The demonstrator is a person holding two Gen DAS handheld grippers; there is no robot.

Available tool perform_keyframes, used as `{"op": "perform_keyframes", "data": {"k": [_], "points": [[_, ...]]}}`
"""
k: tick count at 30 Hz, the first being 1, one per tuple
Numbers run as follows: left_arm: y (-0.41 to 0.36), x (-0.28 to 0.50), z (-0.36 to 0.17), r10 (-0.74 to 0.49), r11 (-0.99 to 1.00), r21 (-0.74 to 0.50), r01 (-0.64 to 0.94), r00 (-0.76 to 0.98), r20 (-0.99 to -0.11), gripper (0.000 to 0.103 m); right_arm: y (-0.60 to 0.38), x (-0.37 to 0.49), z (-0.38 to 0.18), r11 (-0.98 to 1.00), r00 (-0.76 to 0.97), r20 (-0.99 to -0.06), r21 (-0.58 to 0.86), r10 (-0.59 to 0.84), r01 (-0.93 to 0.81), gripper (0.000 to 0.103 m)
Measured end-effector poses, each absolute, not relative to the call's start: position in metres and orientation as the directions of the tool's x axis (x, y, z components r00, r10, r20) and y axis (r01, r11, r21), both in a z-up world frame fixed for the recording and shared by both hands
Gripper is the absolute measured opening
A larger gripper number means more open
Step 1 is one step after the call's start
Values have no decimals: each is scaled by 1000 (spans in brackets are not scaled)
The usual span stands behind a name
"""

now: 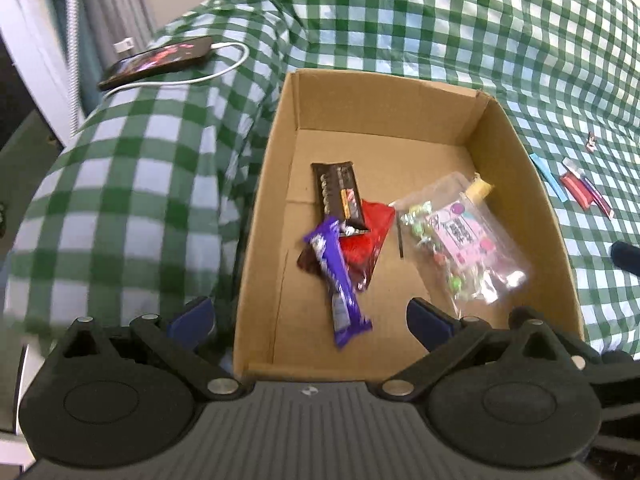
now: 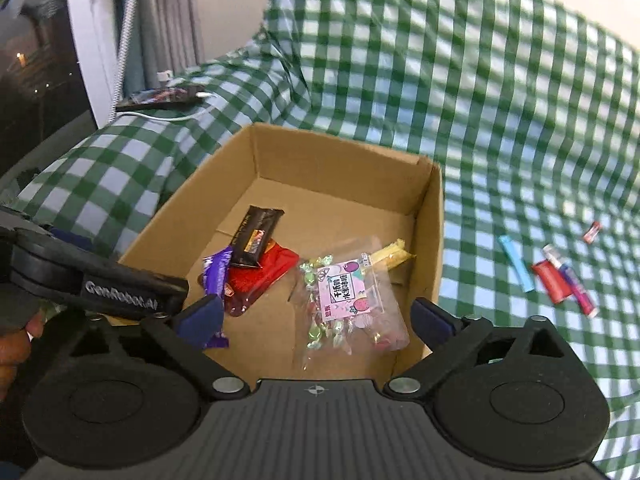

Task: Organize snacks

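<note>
An open cardboard box [image 1: 516,148] [image 2: 430,224] sits on the green checked cloth. Inside lie a purple bar [image 1: 338,280] [image 2: 216,270], a dark brown bar [image 1: 340,194] [image 2: 256,234], a red packet [image 1: 366,240] [image 2: 260,276], a clear bag of candies with a pink label [image 1: 460,240] [image 2: 348,300] and a yellow bar [image 1: 478,190] [image 2: 394,256]. My left gripper [image 1: 312,320] is open and empty above the box's near edge; its body shows in the right wrist view [image 2: 120,288]. My right gripper [image 2: 316,318] is open and empty over the box.
Several small snacks lie on the cloth right of the box: a light blue stick [image 1: 546,176] [image 2: 516,262], a red packet [image 1: 576,190] [image 2: 554,282], a pink stick [image 2: 578,292] and a tiny red candy [image 2: 592,232]. A phone [image 1: 156,60] [image 2: 164,96] on a white cable lies at the far left.
</note>
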State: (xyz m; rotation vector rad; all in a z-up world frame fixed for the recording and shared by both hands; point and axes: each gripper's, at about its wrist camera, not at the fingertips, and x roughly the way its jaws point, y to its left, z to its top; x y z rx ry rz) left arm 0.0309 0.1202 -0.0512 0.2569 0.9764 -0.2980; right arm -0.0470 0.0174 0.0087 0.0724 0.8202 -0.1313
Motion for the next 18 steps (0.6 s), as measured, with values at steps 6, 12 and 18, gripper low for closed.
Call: {"op": "perform_keyframes", "data": {"k": [6,12,18], "points": [[126,3,-34,-135,928,94,361,561,-817,103,38,-82,29,987,729,-669,-58,-148,148,103],[130,-28,-20,-150,927,101,362,604,-782,103,43,-110,38,977,735,-656,-23,-175,212,103],[137,-51,-15,-148,935,100,340,630,-763,103,48,-132,41,977,739,-651,-19,-174,214,103]]}}
